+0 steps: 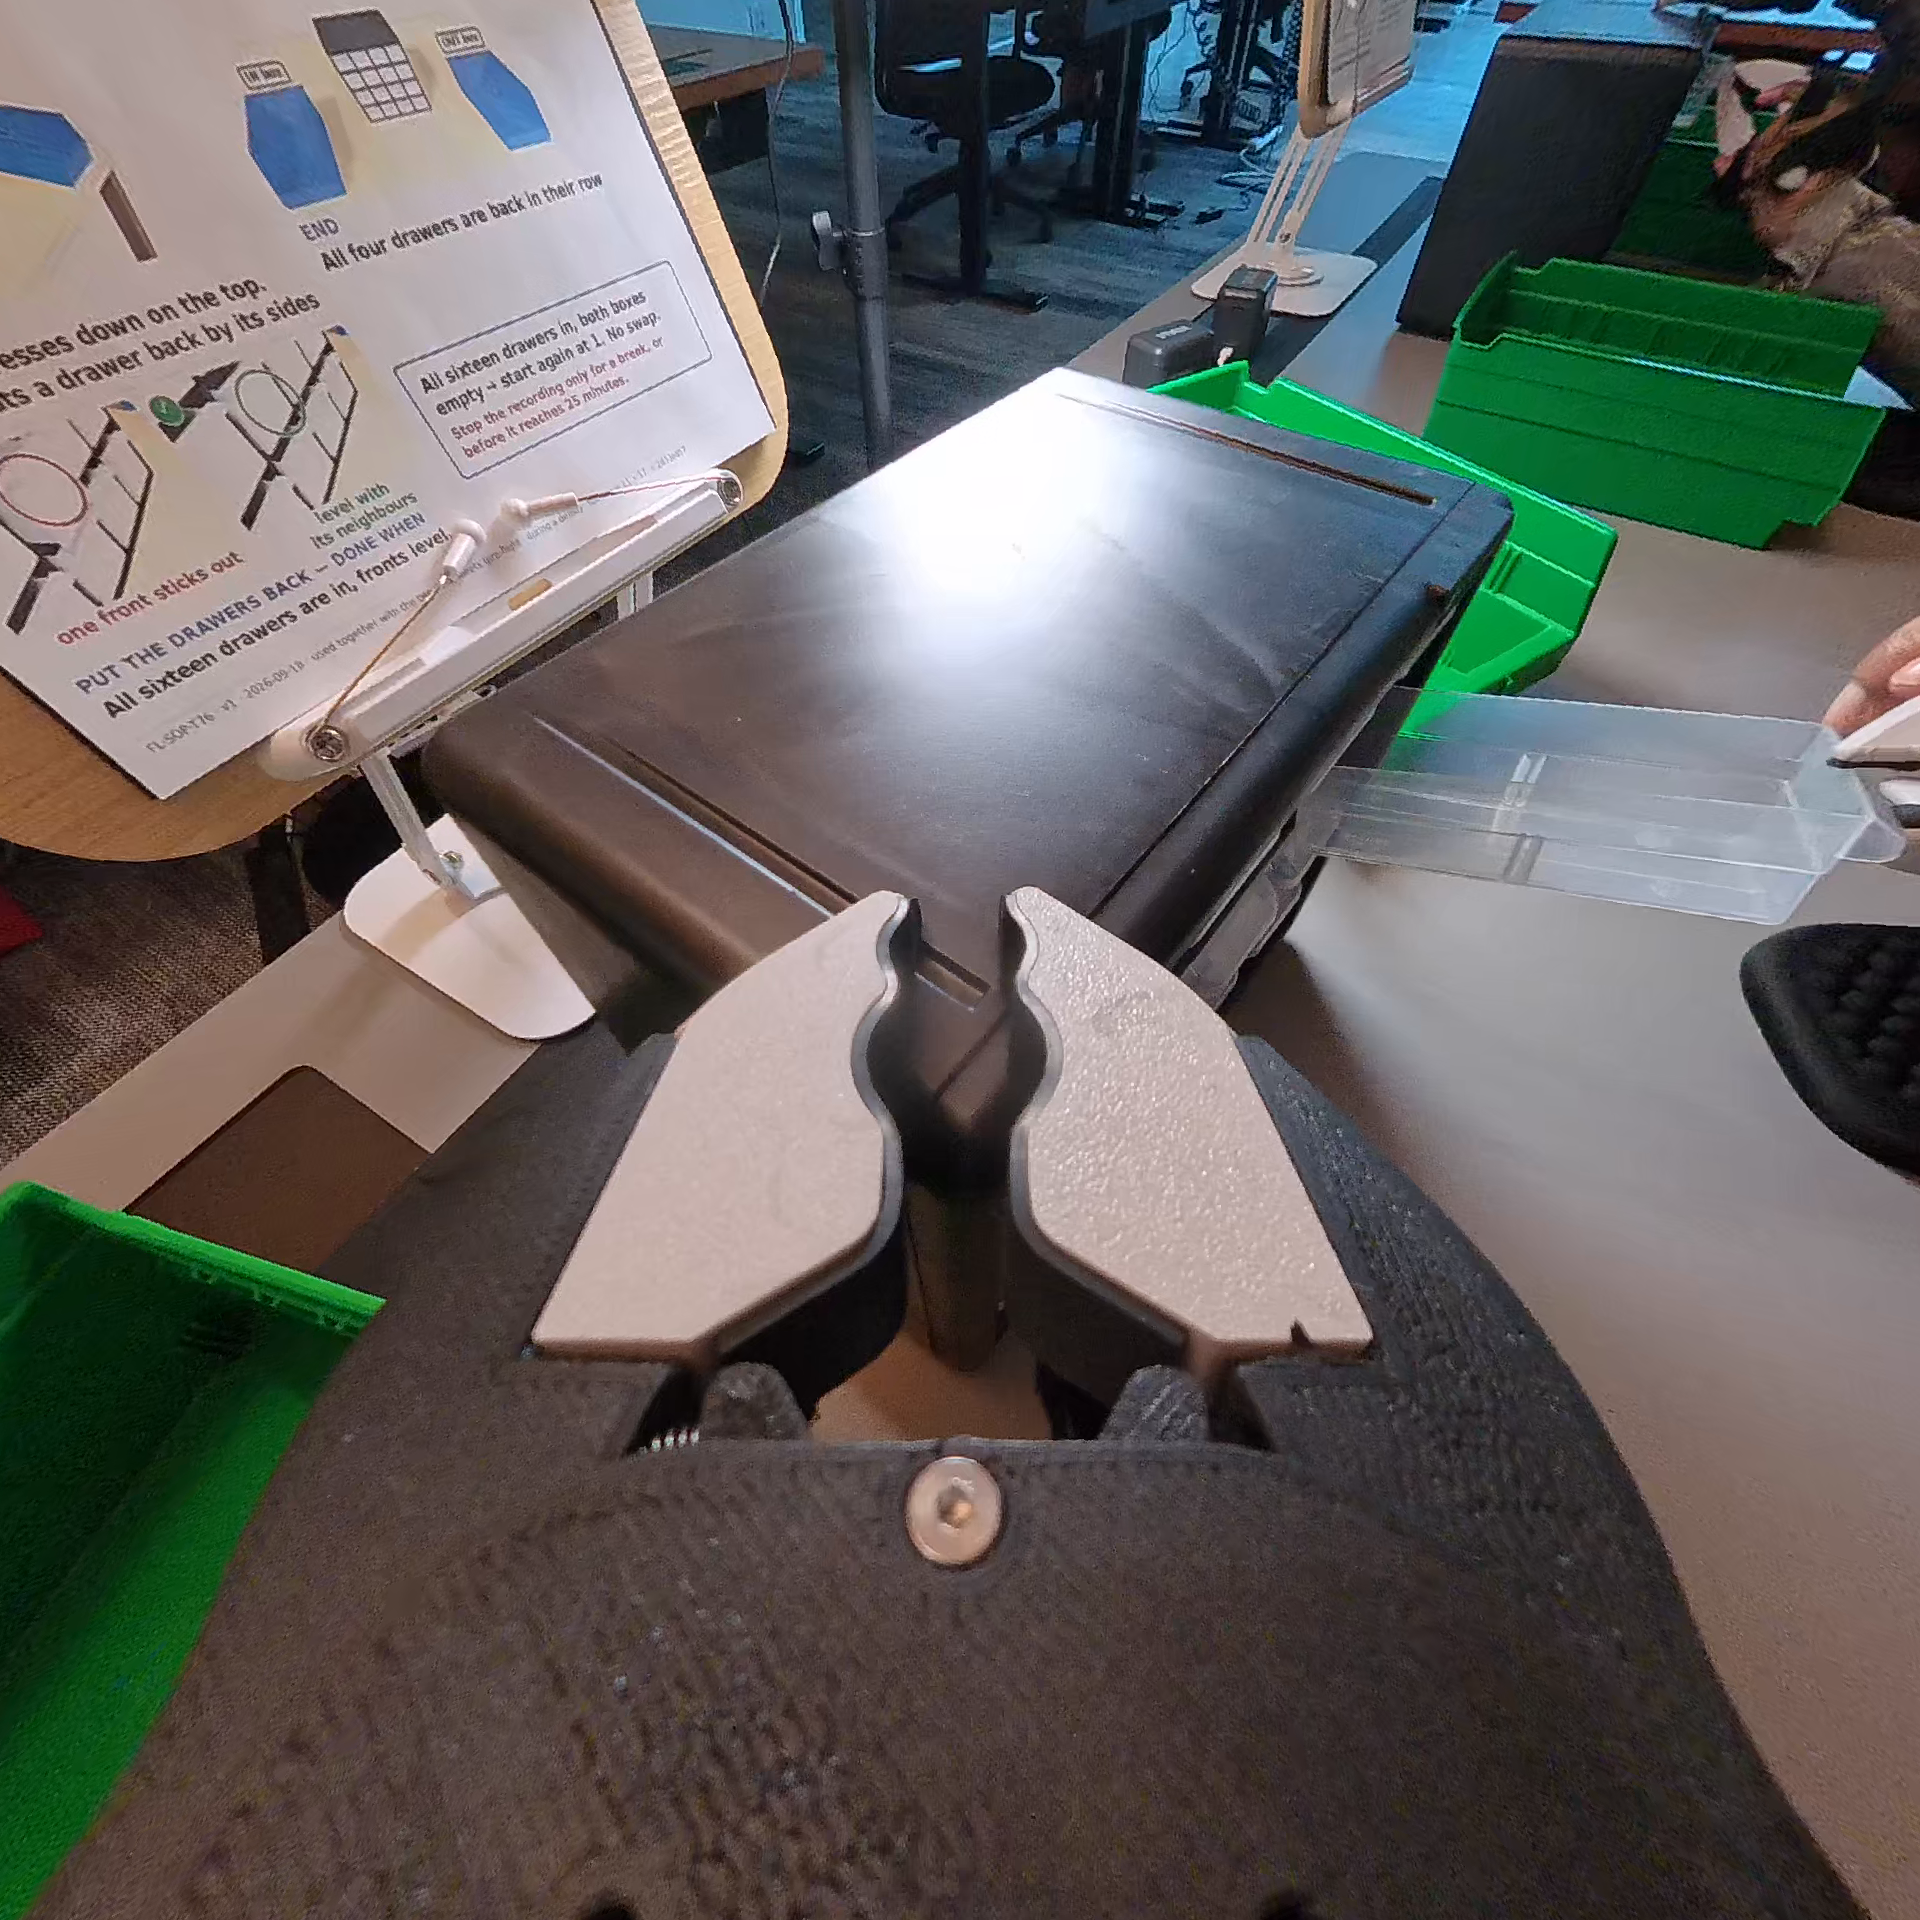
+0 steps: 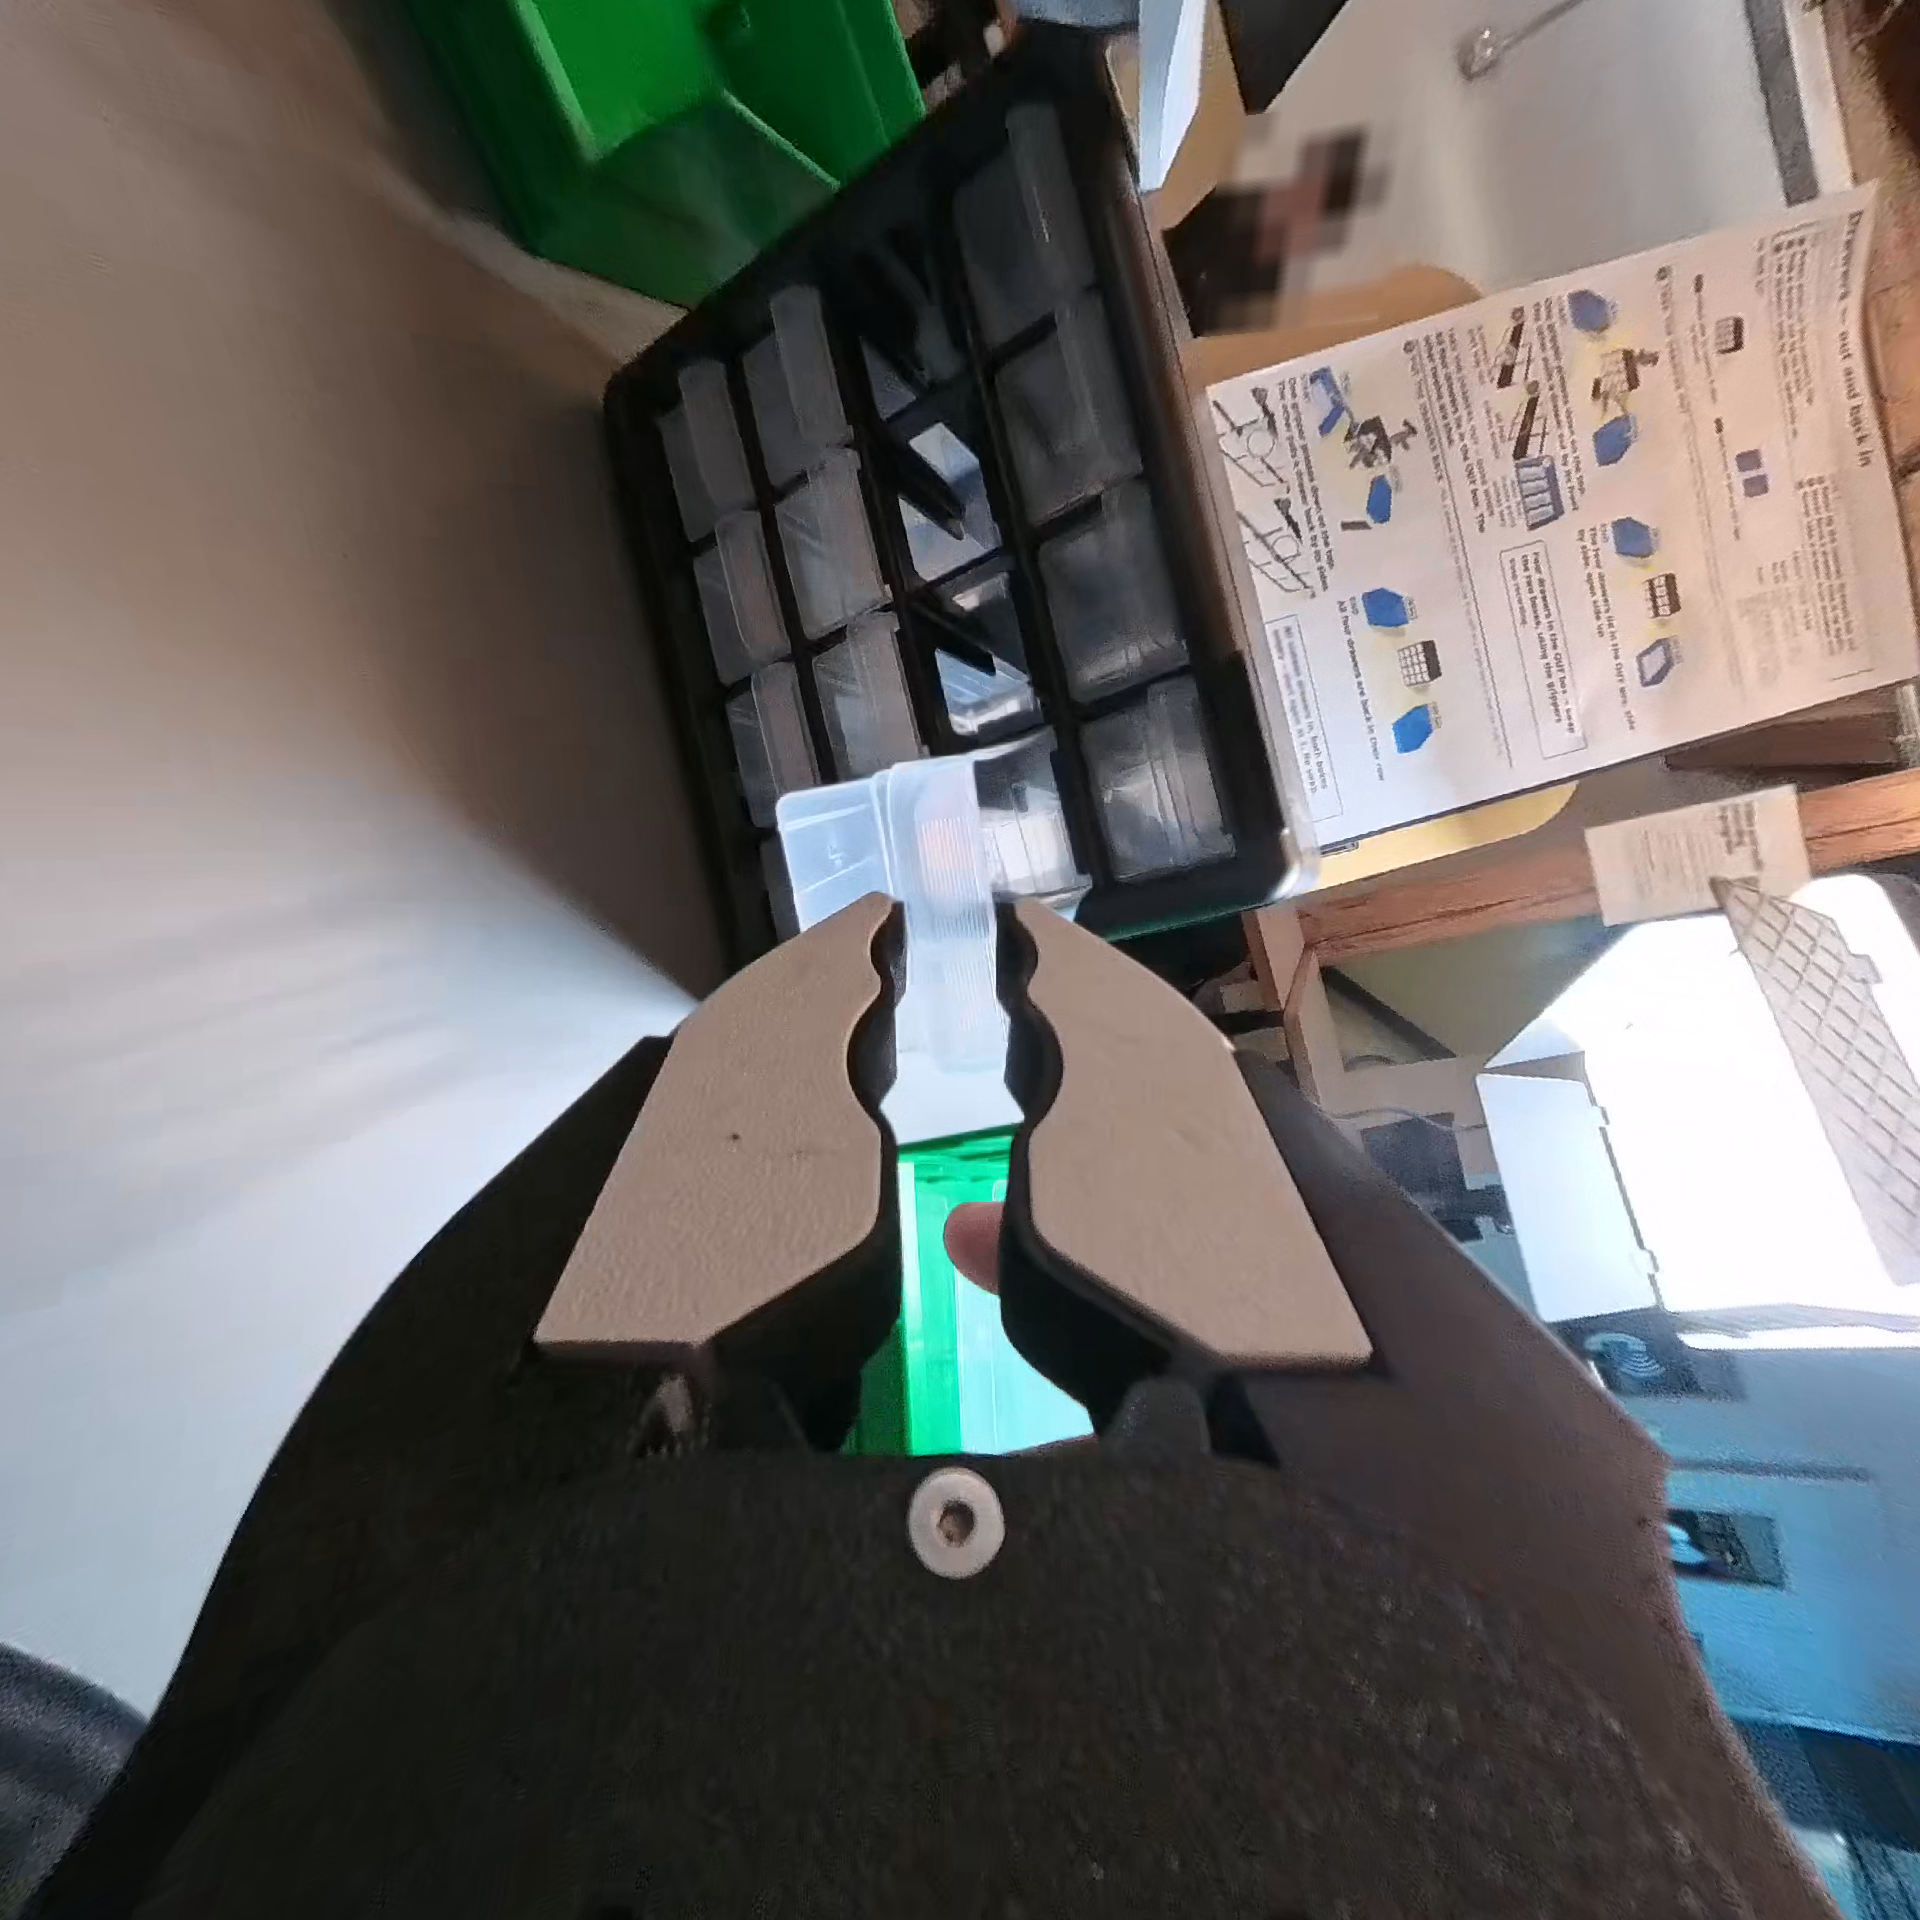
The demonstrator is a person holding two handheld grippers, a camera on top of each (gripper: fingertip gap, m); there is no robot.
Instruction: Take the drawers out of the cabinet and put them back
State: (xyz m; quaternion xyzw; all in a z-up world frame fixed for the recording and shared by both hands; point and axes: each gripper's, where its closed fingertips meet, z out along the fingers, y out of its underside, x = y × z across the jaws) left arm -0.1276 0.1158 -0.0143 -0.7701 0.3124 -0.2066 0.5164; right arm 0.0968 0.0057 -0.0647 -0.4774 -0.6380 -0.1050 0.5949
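A black cabinet (image 1: 1039,644) stands on the table. Its front (image 2: 1195,499) shows a grid of clear drawers, with one line of open slots (image 2: 935,499). My right gripper (image 2: 953,914) is shut on the front tab of a clear drawer (image 2: 842,852). The left wrist view shows this drawer (image 1: 1579,800) sticking far out of the cabinet front, with the right gripper (image 1: 1886,779) at its outer end. My left gripper (image 1: 961,920) rests over the cabinet's near top corner. Its fingers are almost together and hold nothing.
Green bins stand behind the cabinet (image 1: 1496,561), at the far right (image 1: 1652,416) and at my near left (image 1: 125,1403). An instruction sheet on a stand (image 1: 343,364) is to the left of the cabinet. A black padded object (image 1: 1839,1039) lies at the right edge.
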